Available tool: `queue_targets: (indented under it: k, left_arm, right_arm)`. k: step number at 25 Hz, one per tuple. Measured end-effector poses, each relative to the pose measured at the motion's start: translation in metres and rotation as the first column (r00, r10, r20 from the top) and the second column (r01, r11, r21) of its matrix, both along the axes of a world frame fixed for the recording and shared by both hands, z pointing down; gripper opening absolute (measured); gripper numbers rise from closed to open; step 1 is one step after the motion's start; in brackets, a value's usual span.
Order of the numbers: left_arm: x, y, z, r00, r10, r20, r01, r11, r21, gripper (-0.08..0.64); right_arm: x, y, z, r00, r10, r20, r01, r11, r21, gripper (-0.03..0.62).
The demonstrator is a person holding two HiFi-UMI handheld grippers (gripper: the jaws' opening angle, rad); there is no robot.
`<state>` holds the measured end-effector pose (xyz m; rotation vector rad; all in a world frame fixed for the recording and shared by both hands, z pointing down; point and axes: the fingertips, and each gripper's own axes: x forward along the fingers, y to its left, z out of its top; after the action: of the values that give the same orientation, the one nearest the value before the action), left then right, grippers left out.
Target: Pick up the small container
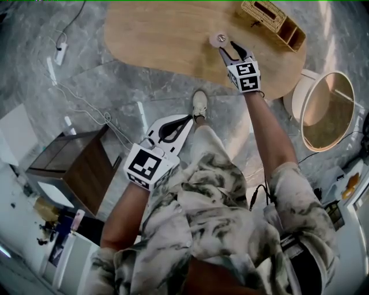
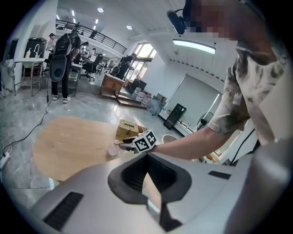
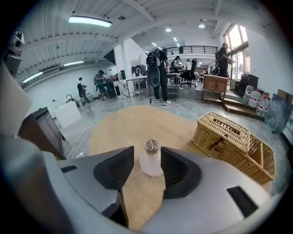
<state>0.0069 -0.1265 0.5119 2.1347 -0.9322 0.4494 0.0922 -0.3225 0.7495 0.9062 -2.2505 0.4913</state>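
Arm stretched forward, right gripper (image 1: 226, 46) tilts down, jaws apart around small container (image 3: 151, 160); left gripper (image 1: 189, 119) closed.

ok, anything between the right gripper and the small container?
Nothing visible. The small clear container with a metal cap stands between the right gripper's open jaws on the oval wooden table; the woven wicker basket sits aside.

Wooden table (image 1: 161, 34): small container (image 1: 218, 39) upright, wicker basket (image 1: 264, 14) at edge
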Motion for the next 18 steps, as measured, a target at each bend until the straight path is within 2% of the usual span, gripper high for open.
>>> queue_targets:
  k: [18]
  left_arm:
    - [-0.023,0.001,0.021,0.998,-0.058,-0.007,0.058,0.997,-0.055,0.021]
  right_arm:
    - [-0.02,-0.027,0.046,0.999,0.025,-0.026,-0.025,1.0,0.0,0.194]
